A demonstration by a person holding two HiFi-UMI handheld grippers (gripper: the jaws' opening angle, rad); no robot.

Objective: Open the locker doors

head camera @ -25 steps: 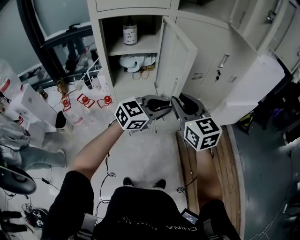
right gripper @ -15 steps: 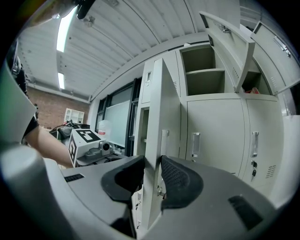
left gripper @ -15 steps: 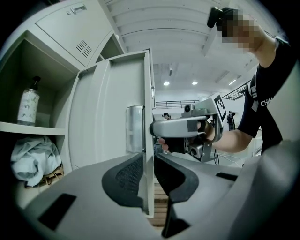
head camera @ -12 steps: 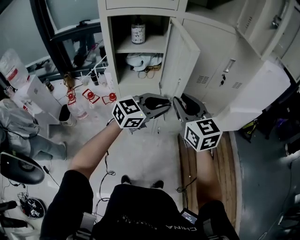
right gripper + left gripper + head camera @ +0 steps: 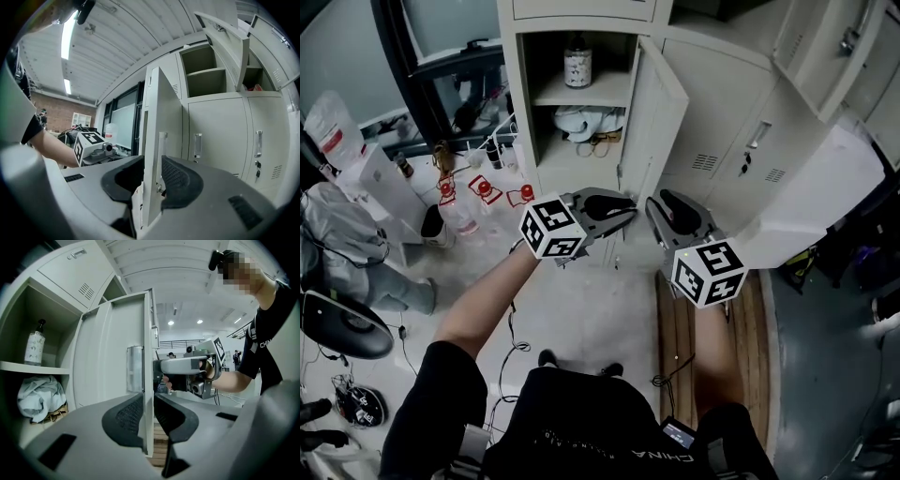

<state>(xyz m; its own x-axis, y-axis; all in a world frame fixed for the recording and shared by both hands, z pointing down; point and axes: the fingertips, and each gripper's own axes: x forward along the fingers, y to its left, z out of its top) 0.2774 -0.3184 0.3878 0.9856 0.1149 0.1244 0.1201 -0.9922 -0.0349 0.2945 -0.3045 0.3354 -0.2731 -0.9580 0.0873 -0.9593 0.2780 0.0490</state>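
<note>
One central door (image 5: 654,117) stood half open, clamped by the left gripper (image 5: 626,206) and right gripper (image 5: 655,204); lockers (image 5: 722,131) to its right sat closed.

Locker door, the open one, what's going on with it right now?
A person holds a gripper in each hand at the open locker door. The left gripper and the right gripper each have its free edge between their jaws, closed on it from opposite sides. The neighbouring locker is shut.
</note>
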